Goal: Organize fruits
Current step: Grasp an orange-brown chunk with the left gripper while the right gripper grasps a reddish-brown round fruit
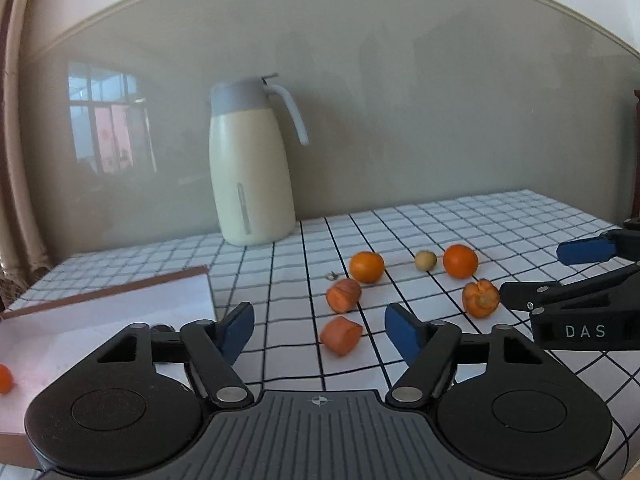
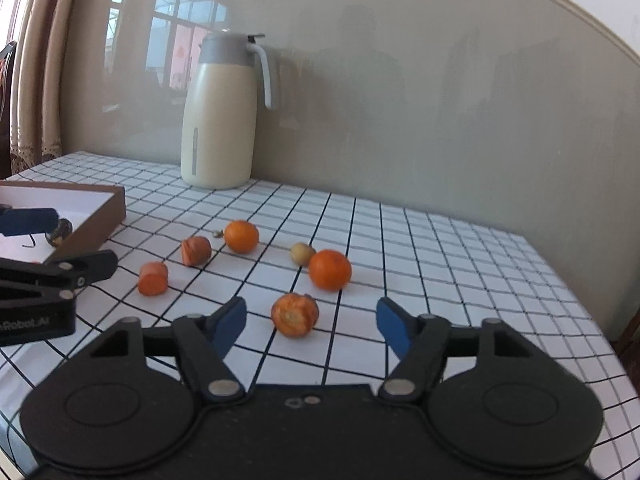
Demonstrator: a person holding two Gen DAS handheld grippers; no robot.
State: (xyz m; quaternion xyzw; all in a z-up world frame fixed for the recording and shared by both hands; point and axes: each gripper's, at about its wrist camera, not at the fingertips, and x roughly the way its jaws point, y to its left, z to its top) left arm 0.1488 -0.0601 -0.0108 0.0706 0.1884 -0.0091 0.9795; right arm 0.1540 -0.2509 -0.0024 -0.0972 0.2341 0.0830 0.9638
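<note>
Left hand-held gripper (image 1: 320, 326): jaws spread, nothing pinched. One carrot chunk (image 1: 341, 335) lies on the bench (image 1: 500, 220) just ahead, between the blue pads but not touched. Second chunk (image 1: 343, 295) right behind it, orange (image 1: 367, 267) further out. Box (image 1: 100, 320) sits to this gripper's left, with a bit of orange fruit (image 1: 5, 378) at its near edge.

Right hand-held gripper (image 2: 311, 322): jaws also spread, empty. Carrot stub (image 2: 295, 314) with cut face towards the camera sits between its pads, slightly left of centre, clear of both. Second orange (image 2: 330, 269) just beyond the stub, small pale fruit (image 2: 302, 253) touching or nearly touching that orange on its left.

The two grippers are side by side, each seen at the edge of the other's view. From the right one, a dark round item (image 2: 59, 232) shows inside the box, partly hidden by the left gripper's pad; can't tell what it is.

Jug (image 1: 250, 160) stands upright at the back of the bench by the wall, well apart from the fruit.
</note>
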